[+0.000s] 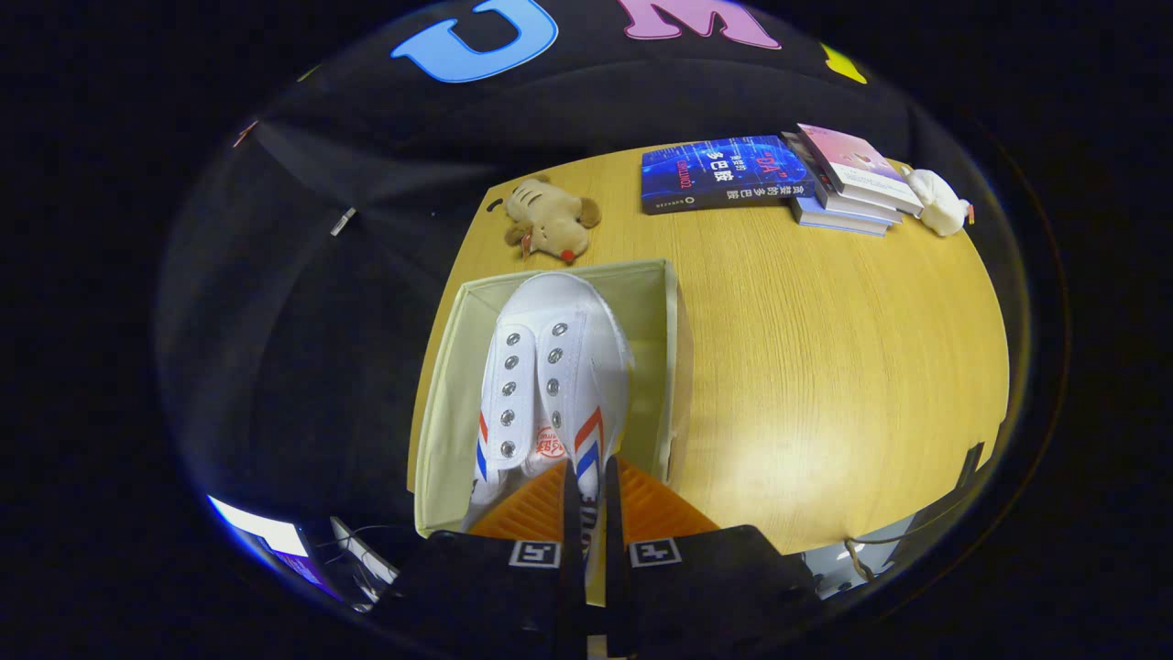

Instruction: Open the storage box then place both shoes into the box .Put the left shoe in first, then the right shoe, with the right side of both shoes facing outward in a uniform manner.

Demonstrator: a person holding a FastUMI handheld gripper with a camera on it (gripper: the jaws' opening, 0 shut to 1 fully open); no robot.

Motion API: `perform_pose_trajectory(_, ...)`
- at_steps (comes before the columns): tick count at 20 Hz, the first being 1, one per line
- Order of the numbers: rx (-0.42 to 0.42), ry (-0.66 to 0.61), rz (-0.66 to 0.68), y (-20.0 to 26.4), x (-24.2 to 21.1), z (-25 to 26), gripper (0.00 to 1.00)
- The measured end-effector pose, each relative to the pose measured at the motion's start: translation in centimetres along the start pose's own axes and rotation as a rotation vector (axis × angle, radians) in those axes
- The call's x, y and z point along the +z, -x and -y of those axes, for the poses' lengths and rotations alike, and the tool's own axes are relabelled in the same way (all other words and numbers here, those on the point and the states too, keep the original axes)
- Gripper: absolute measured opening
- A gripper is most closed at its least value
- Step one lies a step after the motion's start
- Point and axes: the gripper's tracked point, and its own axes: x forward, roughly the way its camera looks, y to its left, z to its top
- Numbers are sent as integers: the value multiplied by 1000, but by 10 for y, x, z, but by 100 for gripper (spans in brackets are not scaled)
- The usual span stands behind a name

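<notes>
Gripper (586,513) clamped on side wall of white canvas lace-less shoe with red-blue stripes (550,367), held toe-forward inside open cream fabric storage box (440,385) on light wooden table (825,367)

You are looking down at a white canvas shoe (554,371) with metal eyelets and red-and-blue side stripes; its toe points to twelve o'clock; it sits inside the open cream storage box (440,394), heel toward six o'clock.
</notes>
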Motion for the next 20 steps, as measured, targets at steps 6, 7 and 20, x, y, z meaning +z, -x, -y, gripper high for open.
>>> perform_pose_trajectory(6,85,44,124,31,28,-22,81)
perform_pose_trajectory(7,70,63,150,38,33,-17,89)
perform_pose_trajectory(20,-24,294,598,210,132,85,99)
